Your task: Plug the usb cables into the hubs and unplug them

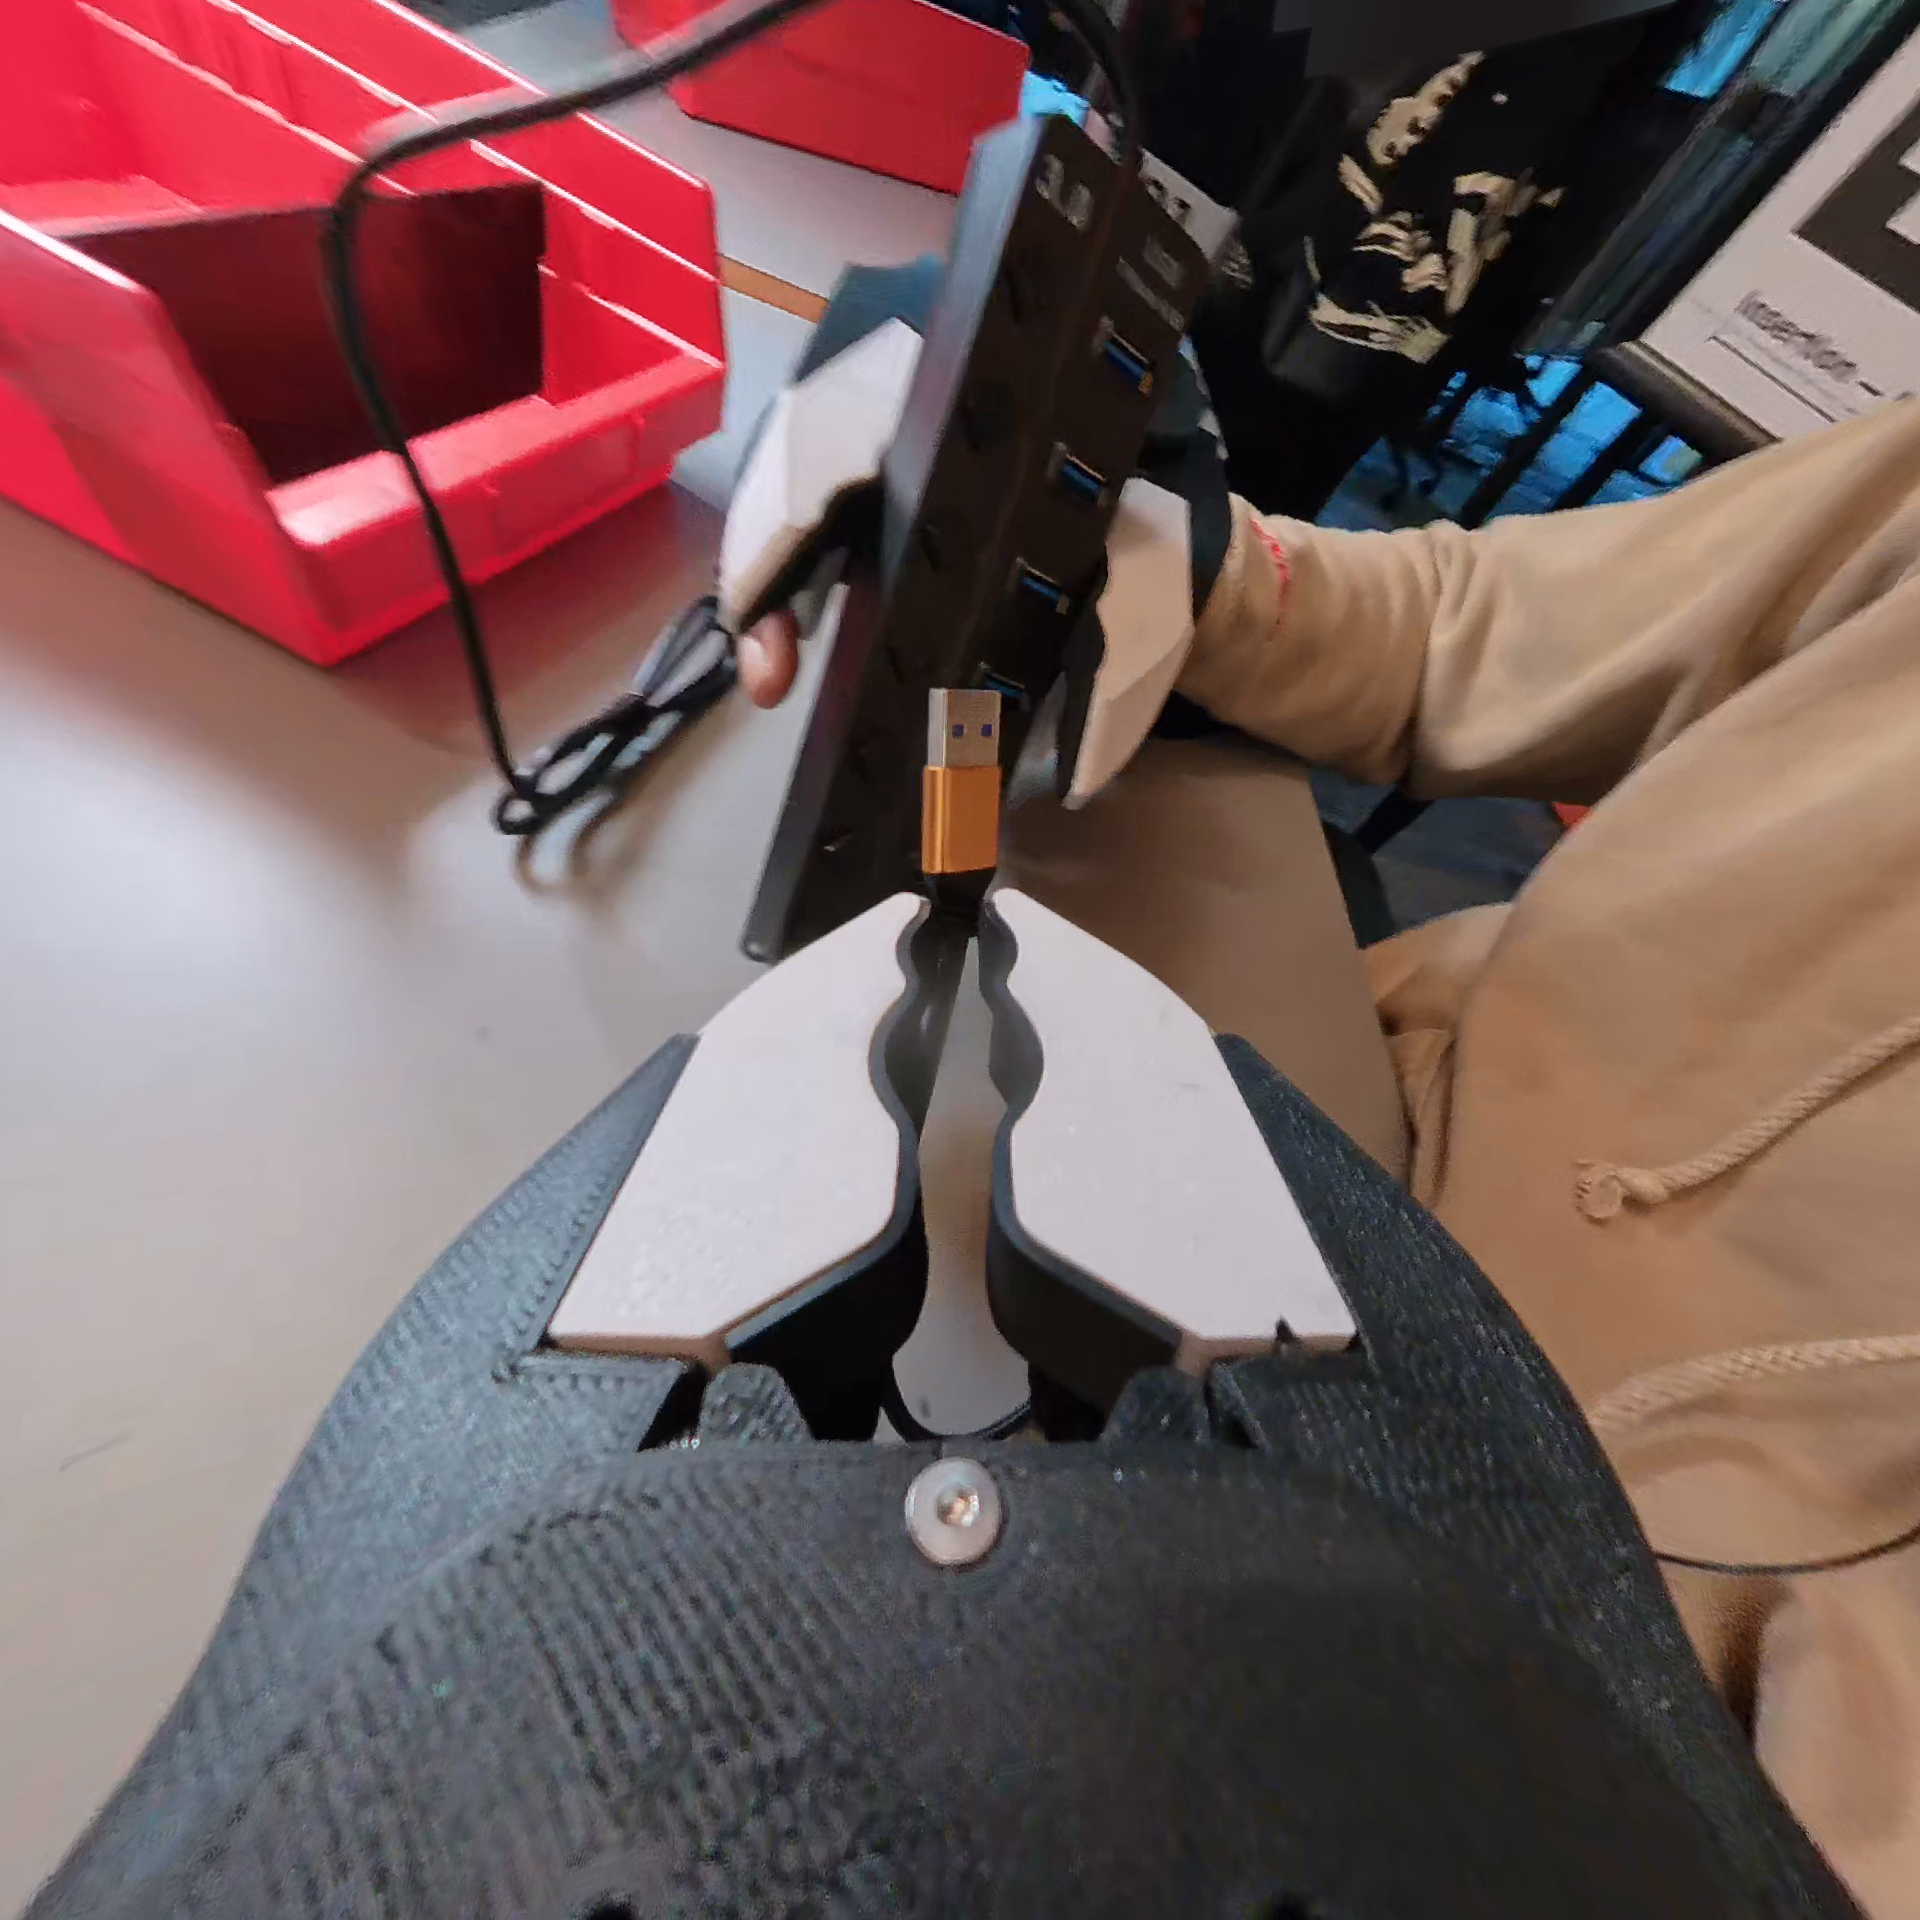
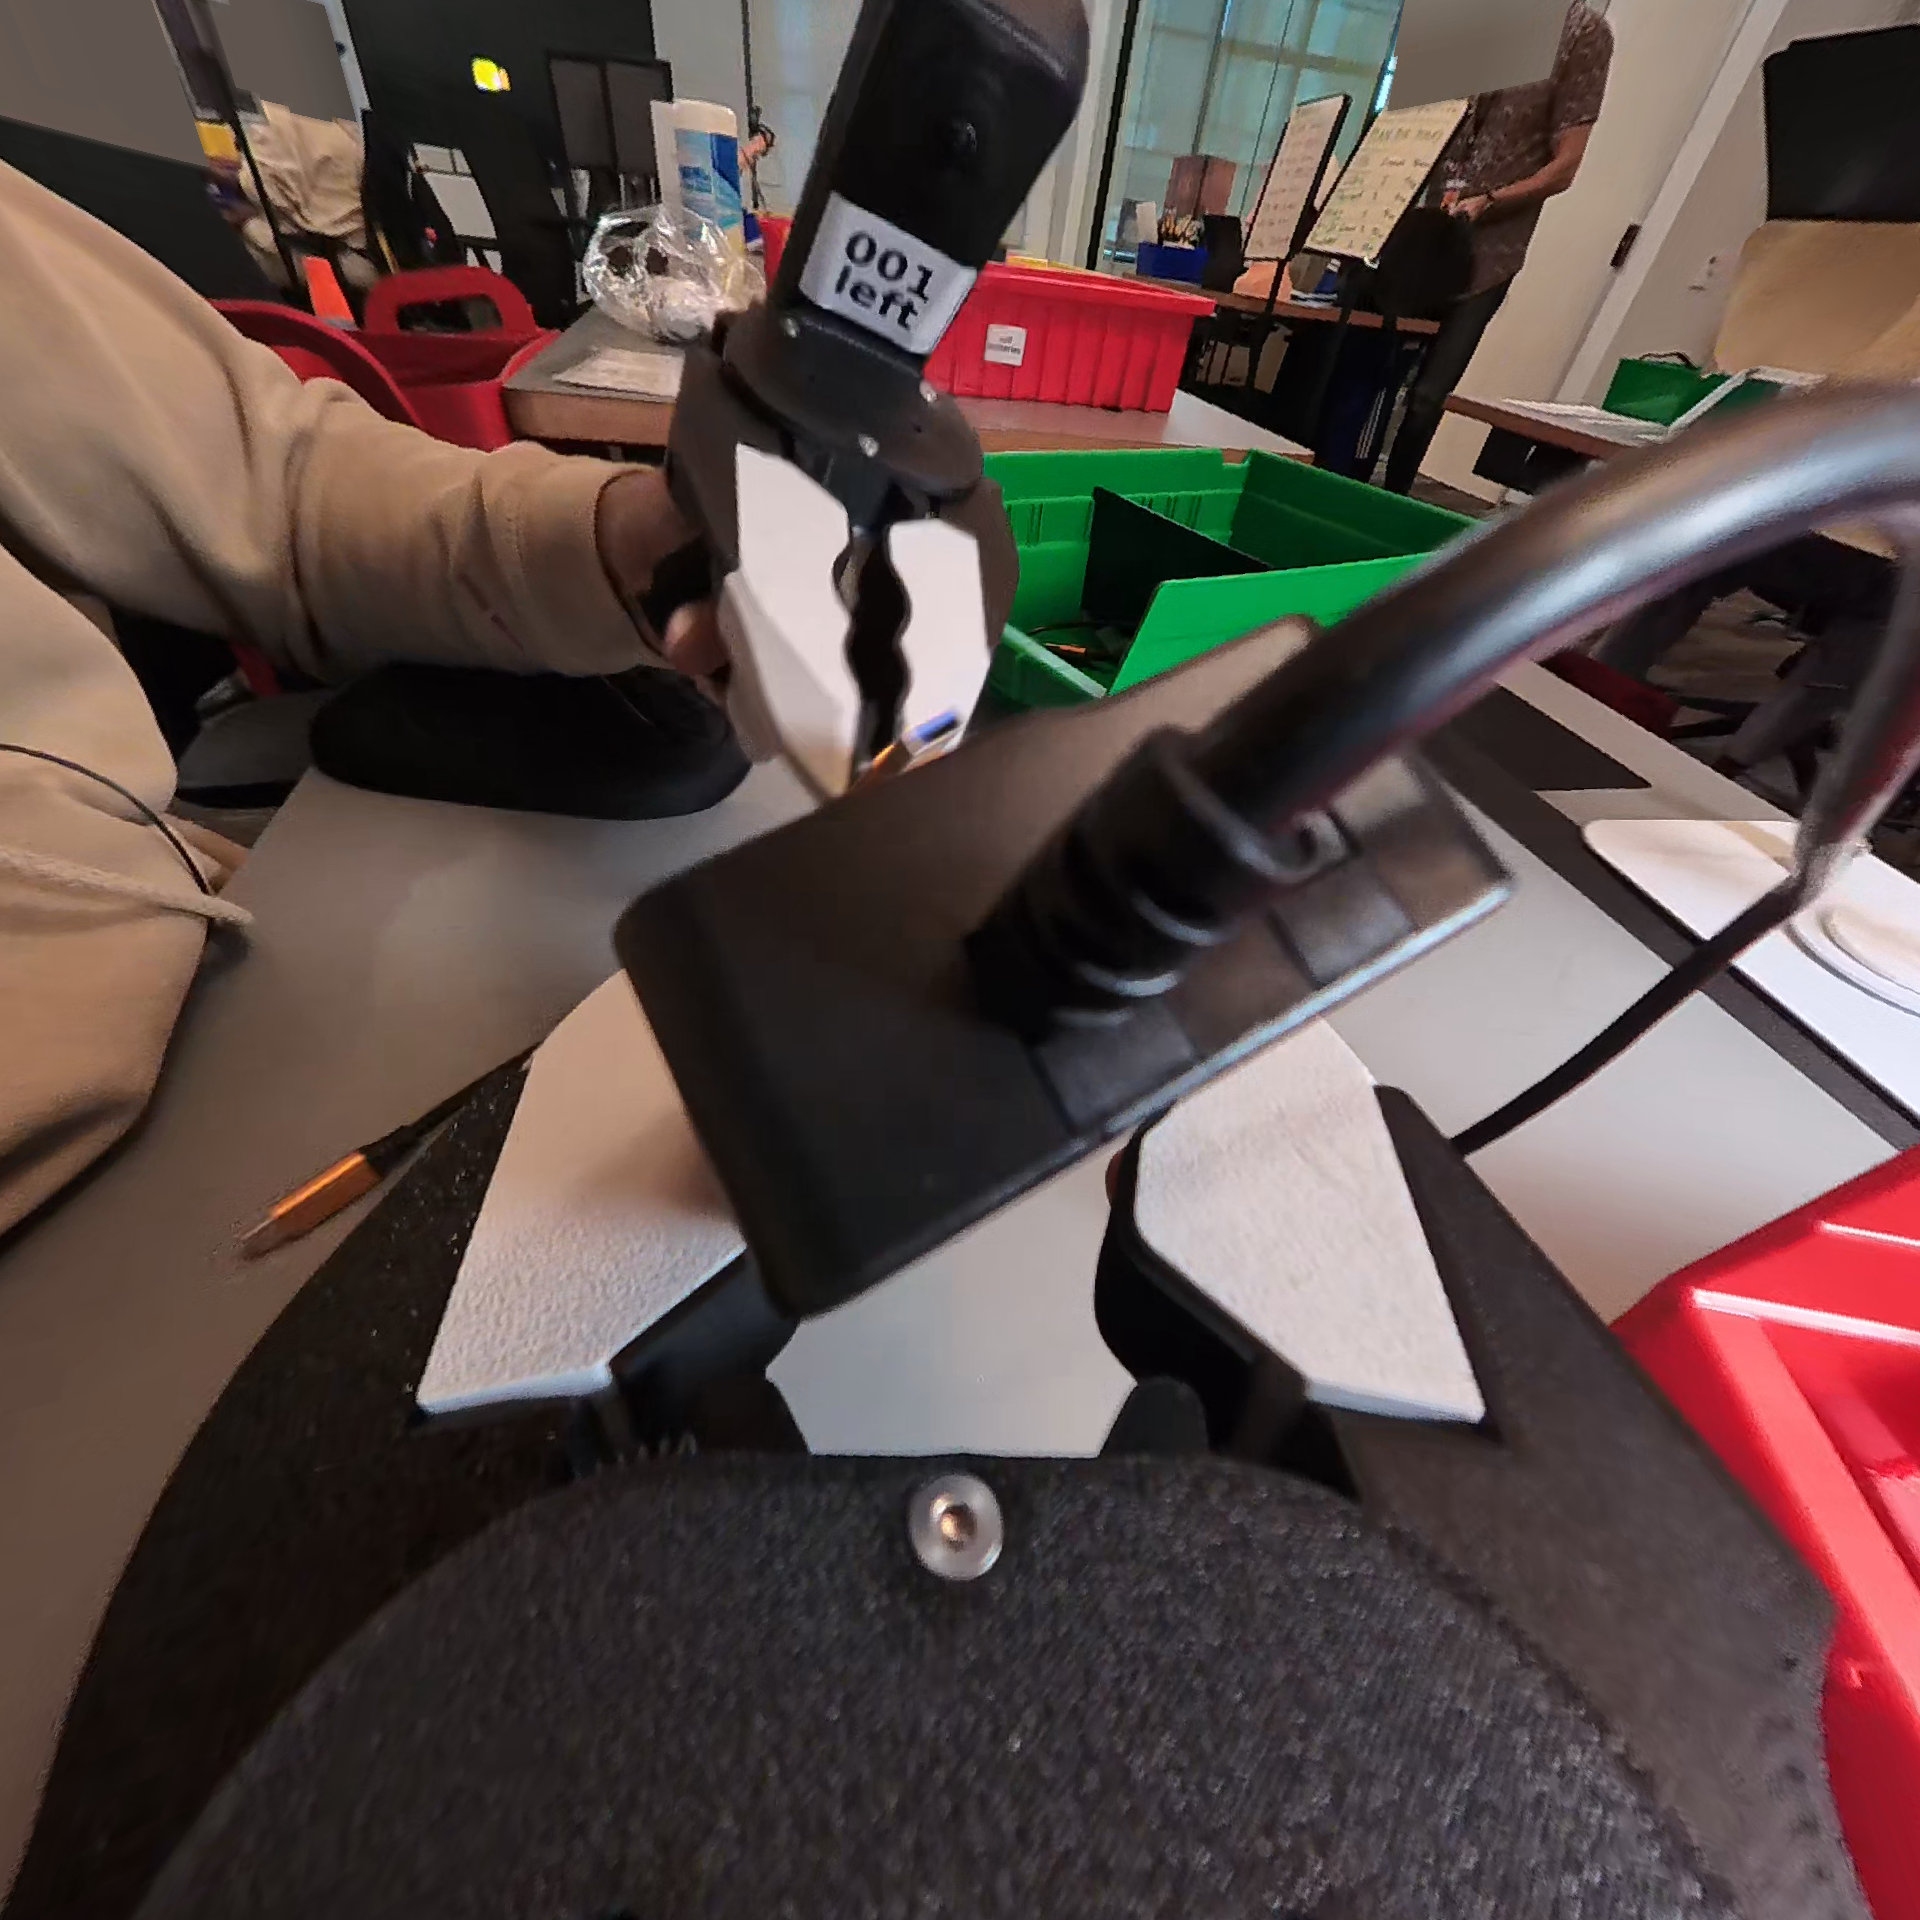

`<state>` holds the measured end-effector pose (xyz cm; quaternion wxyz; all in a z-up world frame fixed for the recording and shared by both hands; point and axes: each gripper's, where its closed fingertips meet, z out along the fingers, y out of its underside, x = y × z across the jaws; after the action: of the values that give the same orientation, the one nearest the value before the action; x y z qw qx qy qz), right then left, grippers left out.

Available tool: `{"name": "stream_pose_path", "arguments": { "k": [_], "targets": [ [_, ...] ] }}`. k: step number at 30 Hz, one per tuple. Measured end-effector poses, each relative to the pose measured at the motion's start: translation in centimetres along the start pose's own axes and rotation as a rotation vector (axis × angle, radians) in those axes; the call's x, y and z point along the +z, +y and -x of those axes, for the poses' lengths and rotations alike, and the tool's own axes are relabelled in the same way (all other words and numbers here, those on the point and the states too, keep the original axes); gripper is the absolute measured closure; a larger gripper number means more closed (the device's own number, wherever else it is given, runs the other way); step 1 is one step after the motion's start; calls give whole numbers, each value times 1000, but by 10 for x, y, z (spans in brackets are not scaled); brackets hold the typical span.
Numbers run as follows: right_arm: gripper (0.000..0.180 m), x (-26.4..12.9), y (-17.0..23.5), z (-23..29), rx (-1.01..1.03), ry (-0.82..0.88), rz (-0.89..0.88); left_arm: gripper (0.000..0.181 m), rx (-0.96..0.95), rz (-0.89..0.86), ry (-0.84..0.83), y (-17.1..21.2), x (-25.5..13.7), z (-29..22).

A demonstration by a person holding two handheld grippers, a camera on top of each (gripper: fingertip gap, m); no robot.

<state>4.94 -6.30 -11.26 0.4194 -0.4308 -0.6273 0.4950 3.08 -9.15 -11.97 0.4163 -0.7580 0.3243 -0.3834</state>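
USB plug (image 1: 963, 781), orange-collared, pinched in left gripper (image 1: 958, 914), tip just beside port on black hub (image 1: 997, 499); hub clamped in right gripper (image 2: 925, 1153), tilted above table (image 1: 260, 1039).

Orange-collared USB plug (image 1: 961, 774) unplugged, just beside tilted black hub (image 1: 977, 540)

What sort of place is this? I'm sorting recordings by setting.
Probably a shared lab or workshop. Red bins and a green bin sit on grey tables, whiteboards stand at the back, and another person stands nearby.
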Motion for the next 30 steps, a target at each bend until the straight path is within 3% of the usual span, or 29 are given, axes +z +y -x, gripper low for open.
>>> {"name": "stream_pose_path", "arguments": {
  "k": [3,7,9,11,18,23,30],
  "targets": [
    [112,-4,-3,-12,19,53,-19,173,76,-46,-209,-28,-29,31],
    [112,-16,-10,-29,60,127,-71,174,317,-62,-668,-65,-90,72],
    [112,-20,-12,-34,76,147,-89,173,378,-25,-767,-65,-99,75],
    [111,-21,-12,-37,89,154,-93,173,368,94,-702,-40,-80,70],
    [110,-22,-12,-36,96,150,-92,172,199,429,-159,68,5,19],
    [110,-26,-11,-40,101,161,-88,167,180,540,96,96,15,-12],
    [109,-30,-11,-45,138,163,-104,155,374,689,183,107,3,-17]
  ]
}}
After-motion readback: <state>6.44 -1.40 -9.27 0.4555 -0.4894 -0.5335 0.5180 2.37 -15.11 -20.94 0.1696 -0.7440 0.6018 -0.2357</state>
